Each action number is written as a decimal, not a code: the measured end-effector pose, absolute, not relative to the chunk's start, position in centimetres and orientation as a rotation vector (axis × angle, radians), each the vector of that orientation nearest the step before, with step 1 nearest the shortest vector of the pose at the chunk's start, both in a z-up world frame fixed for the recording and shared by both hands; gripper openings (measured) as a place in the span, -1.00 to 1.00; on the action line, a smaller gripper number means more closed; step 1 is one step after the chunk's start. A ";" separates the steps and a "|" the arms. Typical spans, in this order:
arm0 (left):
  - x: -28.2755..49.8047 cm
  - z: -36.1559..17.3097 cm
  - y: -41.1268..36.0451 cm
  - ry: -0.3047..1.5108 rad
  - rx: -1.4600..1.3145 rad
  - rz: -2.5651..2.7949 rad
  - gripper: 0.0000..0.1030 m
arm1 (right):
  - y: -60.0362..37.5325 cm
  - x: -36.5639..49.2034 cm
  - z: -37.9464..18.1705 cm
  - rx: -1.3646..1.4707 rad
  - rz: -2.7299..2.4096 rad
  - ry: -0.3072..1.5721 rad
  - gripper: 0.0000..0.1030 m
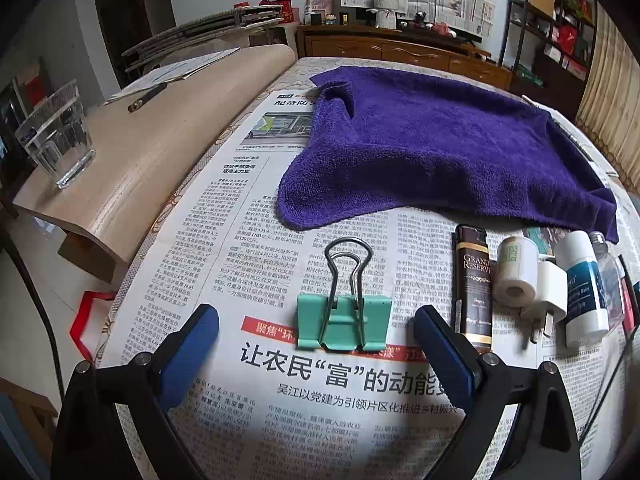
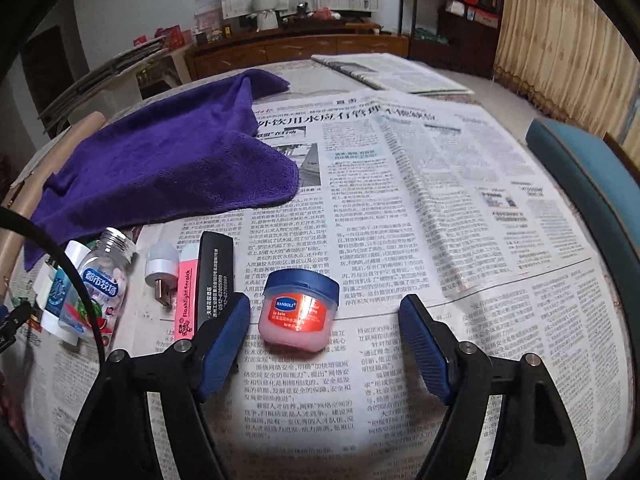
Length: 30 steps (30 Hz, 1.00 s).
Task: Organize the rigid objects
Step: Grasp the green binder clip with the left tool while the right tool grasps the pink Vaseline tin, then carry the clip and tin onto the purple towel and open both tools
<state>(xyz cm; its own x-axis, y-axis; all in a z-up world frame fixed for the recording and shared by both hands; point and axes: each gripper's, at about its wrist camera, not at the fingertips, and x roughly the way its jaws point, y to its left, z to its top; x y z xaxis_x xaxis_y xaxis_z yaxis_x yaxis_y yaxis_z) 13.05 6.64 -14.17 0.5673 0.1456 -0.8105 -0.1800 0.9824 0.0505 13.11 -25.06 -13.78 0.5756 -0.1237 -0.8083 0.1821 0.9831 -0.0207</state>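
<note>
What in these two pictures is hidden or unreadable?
- Left wrist view: the clear bottle is mostly behind the white bottle.
- Right wrist view: the black box's near end is behind the right hand-held gripper's finger.
- Both views: whatever lies under the purple towel.

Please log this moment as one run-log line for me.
left tool: open, straddling green binder clip | right tool: open around lip balm jar, no contact | both items on newspaper

The left tongs (image 1: 316, 328) stand wide apart around a mint-green binder clip (image 1: 343, 322) lying on newspaper (image 1: 208, 240), apparently not touching it.
</note>
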 end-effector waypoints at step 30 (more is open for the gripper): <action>11.5 -11.8 6.7 0.896 -0.081 0.069 -0.24 | -26.5 11.7 -11.9 0.118 -0.108 0.911 -0.28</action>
<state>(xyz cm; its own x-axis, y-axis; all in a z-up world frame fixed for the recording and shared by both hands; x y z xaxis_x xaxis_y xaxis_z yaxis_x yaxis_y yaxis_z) 11.45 6.74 -11.78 0.6229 0.0262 -0.7819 -0.0939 0.9947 -0.0414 11.65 -26.48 -11.88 0.6080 -0.0432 -0.7928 0.1430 0.9881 0.0558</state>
